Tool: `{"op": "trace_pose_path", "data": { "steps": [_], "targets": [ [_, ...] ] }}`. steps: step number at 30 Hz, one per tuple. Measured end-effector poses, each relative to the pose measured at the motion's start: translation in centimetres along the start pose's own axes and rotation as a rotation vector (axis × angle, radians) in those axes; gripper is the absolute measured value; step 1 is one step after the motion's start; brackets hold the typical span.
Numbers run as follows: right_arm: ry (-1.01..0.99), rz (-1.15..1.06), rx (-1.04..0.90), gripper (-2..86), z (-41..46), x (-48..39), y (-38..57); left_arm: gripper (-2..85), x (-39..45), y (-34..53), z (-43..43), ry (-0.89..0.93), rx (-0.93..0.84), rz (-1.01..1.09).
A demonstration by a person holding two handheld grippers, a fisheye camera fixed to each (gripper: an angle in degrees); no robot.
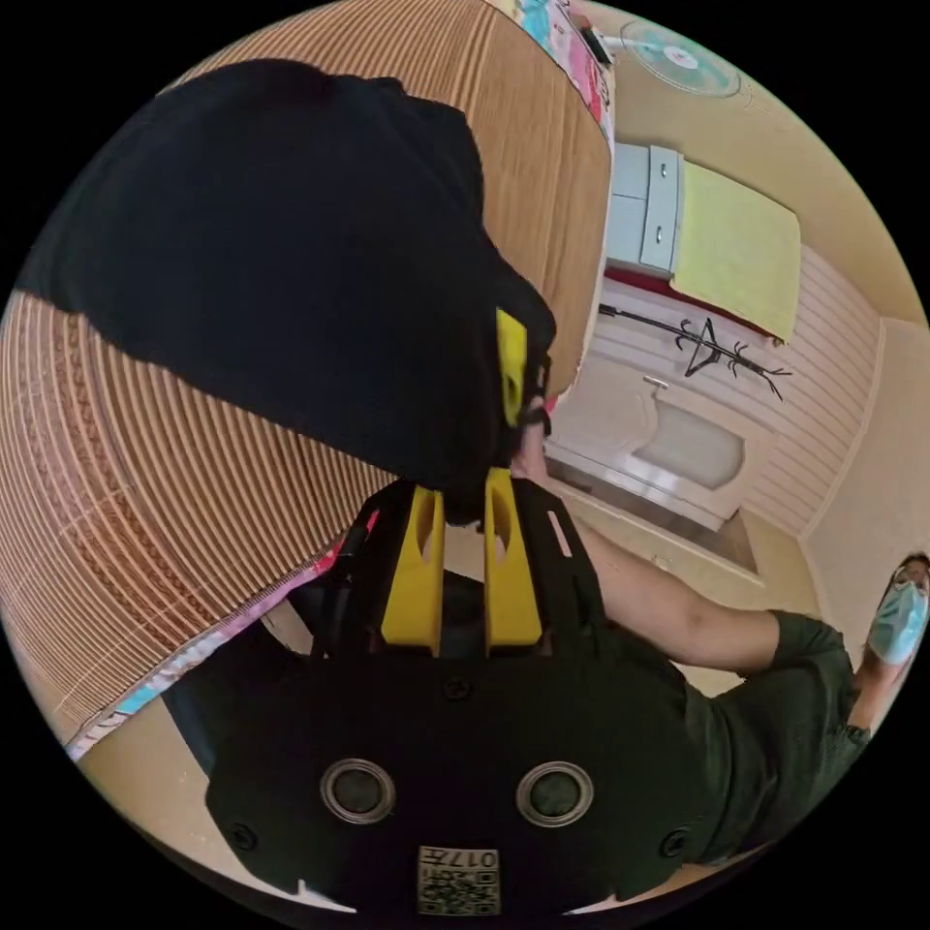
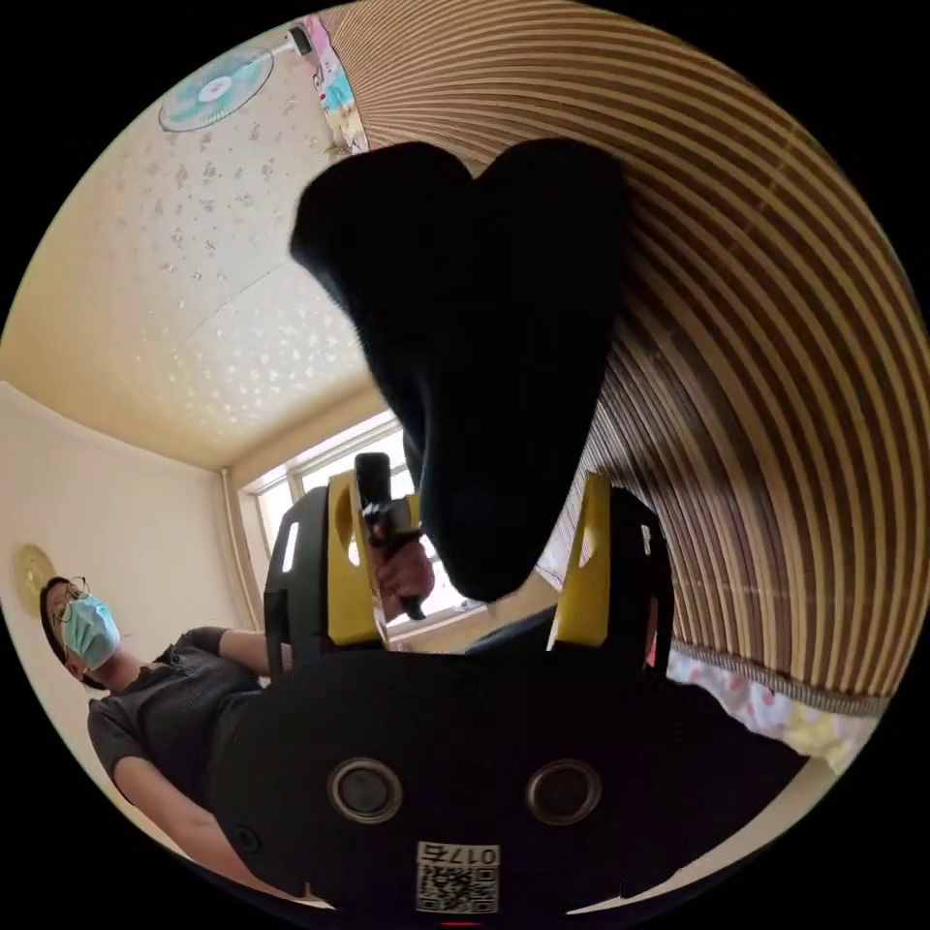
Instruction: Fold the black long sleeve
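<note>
Fingers of left gripper (image 1: 463, 513) nipped narrow on black long sleeve (image 1: 291, 281), cloth spread over bamboo mat (image 1: 126, 504). Right gripper (image 2: 465, 542) wide, cloth hanging between, unpinched. Risk: I lift, right side slips, fold skews.

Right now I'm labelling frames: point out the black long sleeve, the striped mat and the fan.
black long sleeve (image 1: 291, 281), left gripper view, middle of the cloth
striped mat (image 2: 775, 387), right gripper view, bare ribbed surface
fan (image 2: 215, 89), right gripper view, hub
</note>
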State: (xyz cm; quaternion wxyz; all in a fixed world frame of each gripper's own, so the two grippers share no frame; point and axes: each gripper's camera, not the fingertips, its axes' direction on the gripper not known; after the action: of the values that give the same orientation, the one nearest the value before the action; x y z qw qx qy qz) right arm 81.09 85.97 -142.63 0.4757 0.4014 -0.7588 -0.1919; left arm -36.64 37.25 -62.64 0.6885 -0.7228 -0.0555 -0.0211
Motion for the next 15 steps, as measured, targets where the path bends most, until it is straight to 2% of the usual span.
{"op": "trace_pose_path", "data": {
  "steps": [2, 4, 6, 10, 15],
  "targets": [
    [-0.086, 0.036, 0.006, 25.4, 0.6, 0.1, -2.6, 6.5, 1.1, 1.7, 0.5, 0.056, -0.023, 0.035],
    [-0.161, -0.046, -0.034, 23.9, 0.5, -1.5, -4.0, 6.0, 1.0, 3.9, -1.9, 0.139, 0.086, -0.028],
    [-0.108, -0.114, -0.015, 22.7, -0.6, -4.8, -4.9, 6.5, 0.6, 5.2, -4.2, 0.200, 0.156, -0.046],
    [-0.093, -0.345, 0.049, 20.3, -7.7, -13.8, -6.1, 15.2, -2.1, 7.6, -9.3, 0.130, 0.151, -0.156],
    [-0.086, -0.512, 0.272, 18.1, -23.1, -21.5, -5.3, 16.2, -6.8, 13.0, -14.2, -0.012, 0.132, -0.346]
  ]
}}
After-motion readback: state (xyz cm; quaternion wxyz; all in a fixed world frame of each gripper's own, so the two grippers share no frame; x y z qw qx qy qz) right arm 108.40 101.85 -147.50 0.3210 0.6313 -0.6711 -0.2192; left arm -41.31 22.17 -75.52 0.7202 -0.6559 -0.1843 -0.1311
